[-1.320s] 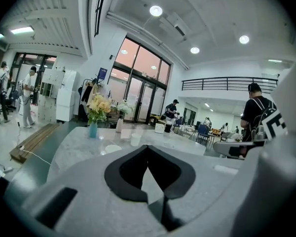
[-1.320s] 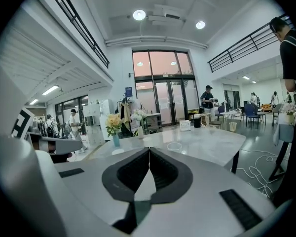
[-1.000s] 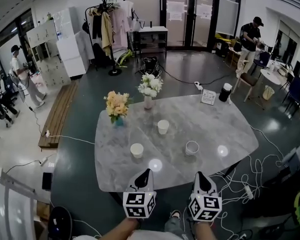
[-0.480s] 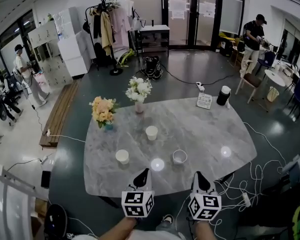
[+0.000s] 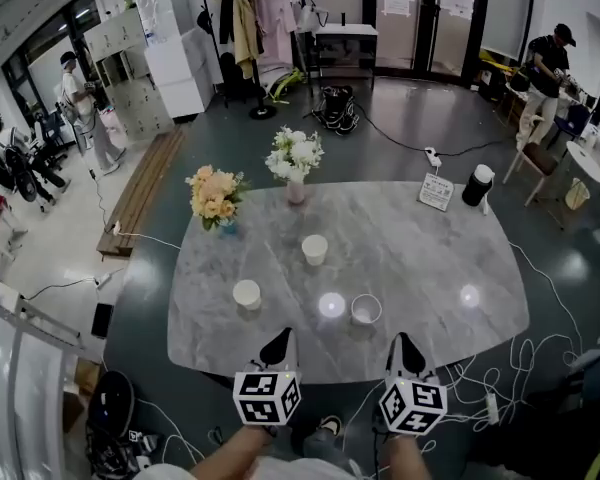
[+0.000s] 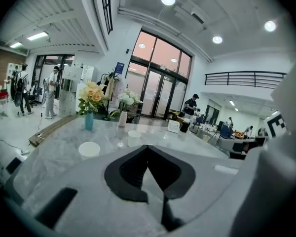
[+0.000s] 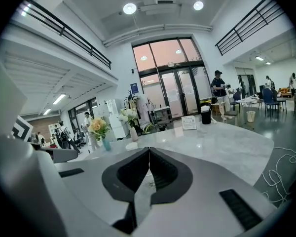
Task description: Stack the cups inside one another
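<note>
Three white cups stand apart on the grey marble table (image 5: 420, 258): a left cup (image 5: 247, 294), a middle cup (image 5: 315, 249) farther back, and a near cup (image 5: 366, 310) toward the right. In the left gripper view the left cup (image 6: 89, 149) and middle cup (image 6: 134, 135) show beyond the jaws. My left gripper (image 5: 284, 336) hovers at the table's near edge, shut and holding nothing. My right gripper (image 5: 404, 339) is beside it, also shut and empty, just short of the near cup. In both gripper views (image 6: 147, 147) (image 7: 149, 149) the jaw tips meet.
Two flower vases, orange (image 5: 216, 196) and white (image 5: 295, 158), stand at the table's far left. A sign card (image 5: 436, 192) and black container (image 5: 477, 184) sit at the far right corner. Cables (image 5: 540, 363) trail on the floor to the right. People stand at the room's edges.
The view has shifted, so the table now sits more centred and closer. Both grippers have come a little nearer the table's near edge. Jaws stayed shut; the cups have not moved.
</note>
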Demonstrator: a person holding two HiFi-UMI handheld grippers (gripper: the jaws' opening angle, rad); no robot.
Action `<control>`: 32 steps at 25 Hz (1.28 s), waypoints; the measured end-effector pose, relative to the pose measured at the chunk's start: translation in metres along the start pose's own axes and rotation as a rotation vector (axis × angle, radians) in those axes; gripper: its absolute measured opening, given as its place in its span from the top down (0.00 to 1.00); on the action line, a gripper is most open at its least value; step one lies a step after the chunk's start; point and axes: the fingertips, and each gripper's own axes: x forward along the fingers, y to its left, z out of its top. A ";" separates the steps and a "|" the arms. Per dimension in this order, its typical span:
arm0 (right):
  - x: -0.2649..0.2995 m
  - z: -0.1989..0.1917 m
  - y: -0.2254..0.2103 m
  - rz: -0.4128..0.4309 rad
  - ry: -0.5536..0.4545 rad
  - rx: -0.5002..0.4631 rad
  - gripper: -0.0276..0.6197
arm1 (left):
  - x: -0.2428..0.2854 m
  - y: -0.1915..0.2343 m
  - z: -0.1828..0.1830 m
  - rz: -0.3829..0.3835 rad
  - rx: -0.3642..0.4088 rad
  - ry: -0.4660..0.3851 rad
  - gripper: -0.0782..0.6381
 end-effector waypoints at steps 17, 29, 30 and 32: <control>0.068 0.003 0.082 0.137 0.036 -0.031 0.95 | 0.044 0.044 0.014 -0.012 0.016 0.019 0.90; 0.143 -0.004 0.138 0.214 0.080 -0.056 0.94 | 0.060 0.117 0.018 0.067 -0.016 0.045 0.90; 0.150 -0.006 0.141 0.216 0.088 -0.055 0.91 | 0.061 0.123 0.019 0.074 -0.017 0.048 0.90; 0.163 -0.012 0.145 0.215 0.109 -0.055 0.82 | 0.063 0.135 0.020 0.087 -0.017 0.052 0.90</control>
